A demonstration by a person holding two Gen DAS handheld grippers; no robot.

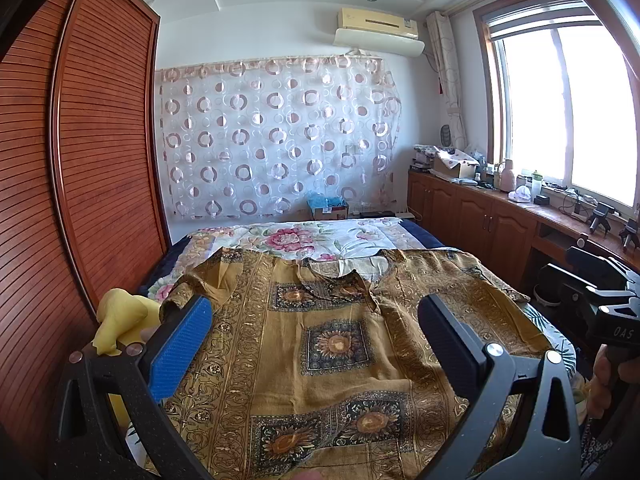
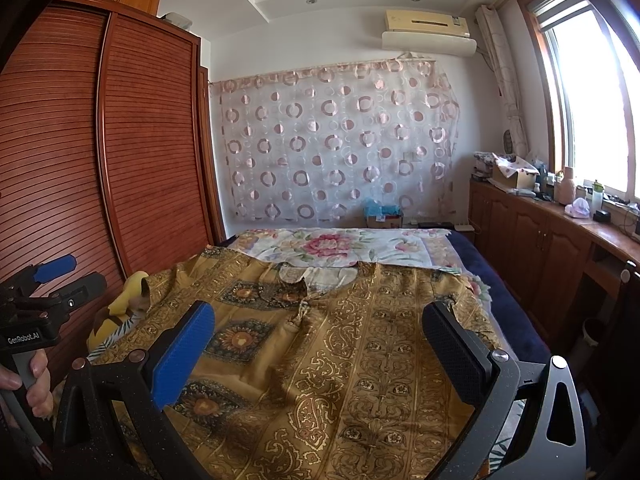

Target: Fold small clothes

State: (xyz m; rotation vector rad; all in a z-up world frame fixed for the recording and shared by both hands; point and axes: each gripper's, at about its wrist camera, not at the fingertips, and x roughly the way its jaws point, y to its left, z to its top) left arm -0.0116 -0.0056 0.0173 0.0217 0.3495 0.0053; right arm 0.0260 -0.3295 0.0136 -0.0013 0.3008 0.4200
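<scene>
Hovering over the ochre patterned shirt (image 1: 320, 344) spread flat on the bed (image 2: 516, 320), your left gripper (image 1: 316, 328) and right gripper (image 2: 320, 336) both gape wide, pinching nothing.

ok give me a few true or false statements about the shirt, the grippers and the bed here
1. The brown patterned shirt lies spread flat on the bed. True.
2. The left gripper is shut on a sleeve. False: it is open and holds nothing.
3. The right gripper is open. True.
4. The shirt is already folded in half. False: it is still unfolded.
5. A yellow item lies by the shirt's left sleeve. True.
</scene>
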